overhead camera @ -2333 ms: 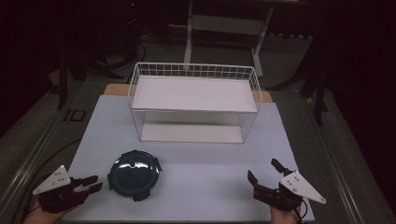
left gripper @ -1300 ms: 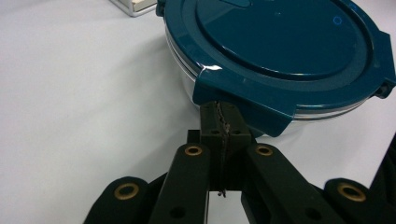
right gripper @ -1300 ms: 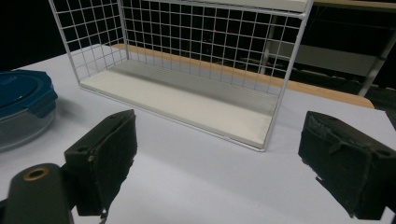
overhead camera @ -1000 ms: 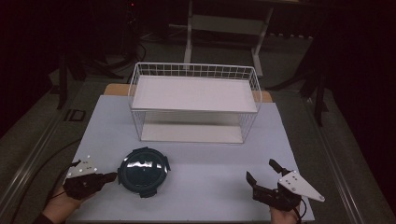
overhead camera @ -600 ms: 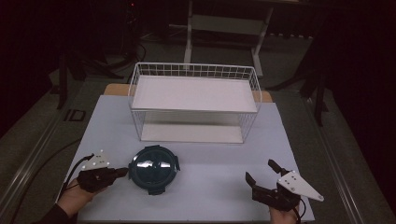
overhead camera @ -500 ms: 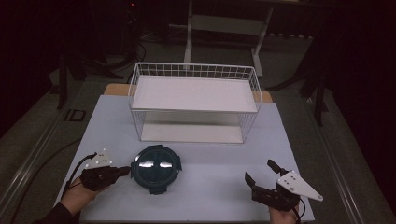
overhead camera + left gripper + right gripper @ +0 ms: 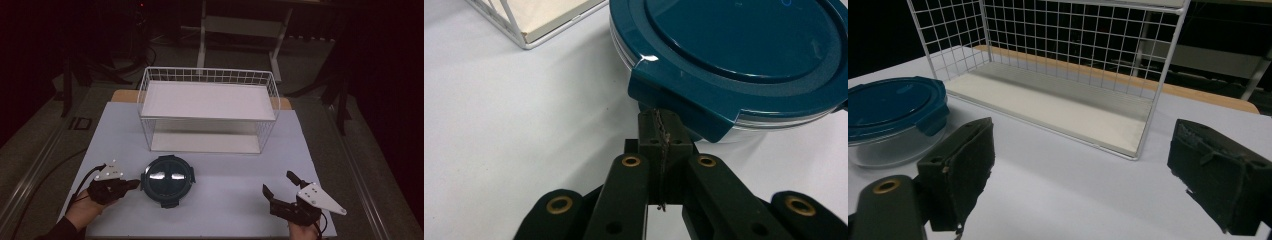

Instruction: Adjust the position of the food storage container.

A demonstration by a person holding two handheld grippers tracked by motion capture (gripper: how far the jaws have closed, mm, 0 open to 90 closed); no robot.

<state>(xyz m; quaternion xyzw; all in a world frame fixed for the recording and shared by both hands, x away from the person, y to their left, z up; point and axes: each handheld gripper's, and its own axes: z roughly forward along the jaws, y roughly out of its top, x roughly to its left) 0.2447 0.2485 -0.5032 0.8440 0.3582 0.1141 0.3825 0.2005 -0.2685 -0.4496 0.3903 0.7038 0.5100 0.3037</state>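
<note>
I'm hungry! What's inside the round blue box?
The container has a clear glass bottom that looks empty from the side. Its blue lid hides the rest.

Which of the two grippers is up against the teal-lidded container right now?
The left gripper. Its jaws are shut, with the tips at a lid clip of the container. The right gripper sits open, well apart from it on the table's other side.

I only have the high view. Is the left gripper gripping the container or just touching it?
Observer: Just touching. In the left gripper view the left gripper is shut, tips at the container under a clip.
Operator: Is the container opaque?
Observer: No. The right gripper view shows clear walls under the teal lid.
Operator: Right gripper holding anything?
Observer: No. The right gripper is wide open, with nothing between its jaws.
</note>
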